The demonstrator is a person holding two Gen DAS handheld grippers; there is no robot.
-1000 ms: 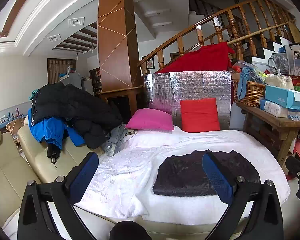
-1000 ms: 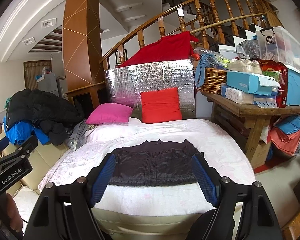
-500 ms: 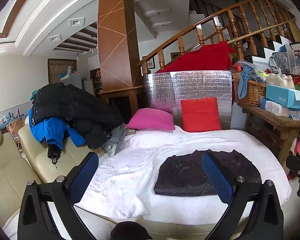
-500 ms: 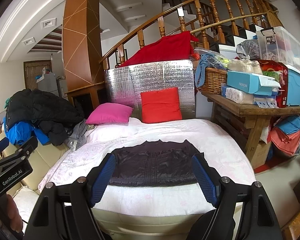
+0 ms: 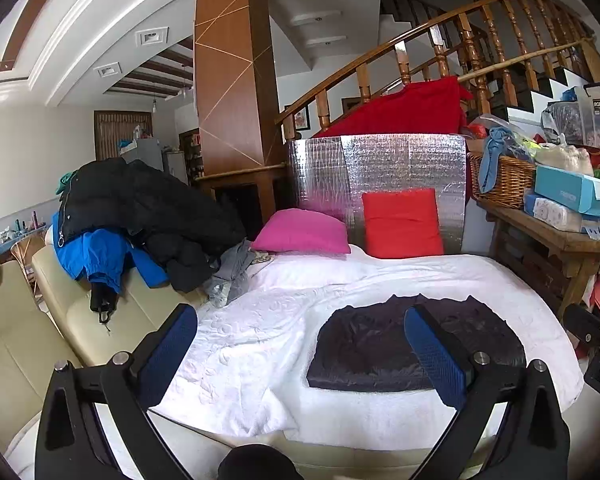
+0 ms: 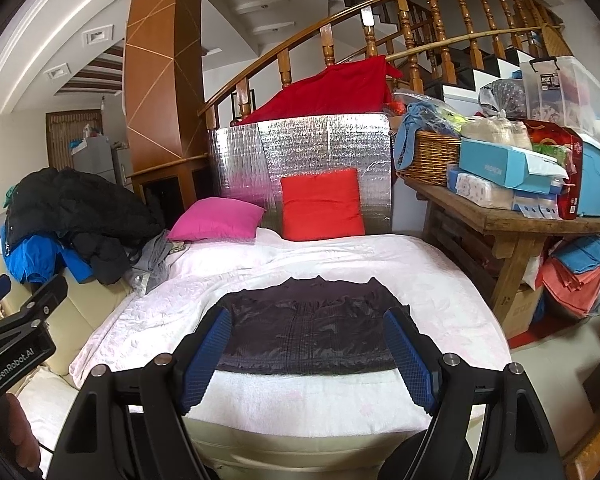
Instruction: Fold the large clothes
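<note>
A: How do the tongs stand?

B: The left gripper (image 5: 300, 344) has its two blue fingers (image 5: 168, 354) wide apart, with nothing between them. The right gripper (image 6: 308, 354) is the same, spread and empty, above the near edge of the bed (image 6: 440, 276). Neither one touches the cloth.

A: And the garment?

B: The dark folded garment (image 6: 308, 328) lies flat on the white bed cover, near the front edge and a little toward the right side. It is a neat rectangle with its straight edge facing the tongs.

A: Which containers do you see?

B: On the wooden side table (image 6: 512, 220) at the right of the bed stands a wicker basket (image 6: 432, 156), with blue cloth (image 6: 410, 136) hanging over its rim. Beside it is a light blue box (image 6: 500, 166) on top of a tissue pack (image 6: 480, 192). Behind stands a clear plastic bin (image 6: 564, 92); what is inside it I cannot tell.

A: And farther out?

B: A pink pillow (image 6: 216, 220) and a red pillow (image 6: 320, 204) are at the far edge of the bed, against a silver foil panel (image 6: 300, 148). A pile of black and blue jackets (image 5: 132, 224) is on the cream sofa (image 5: 72, 308) at the left.

A: What differs from a second ago?

B: Almost nothing. Both tongs are as wide as before, and the garment has not moved.
</note>
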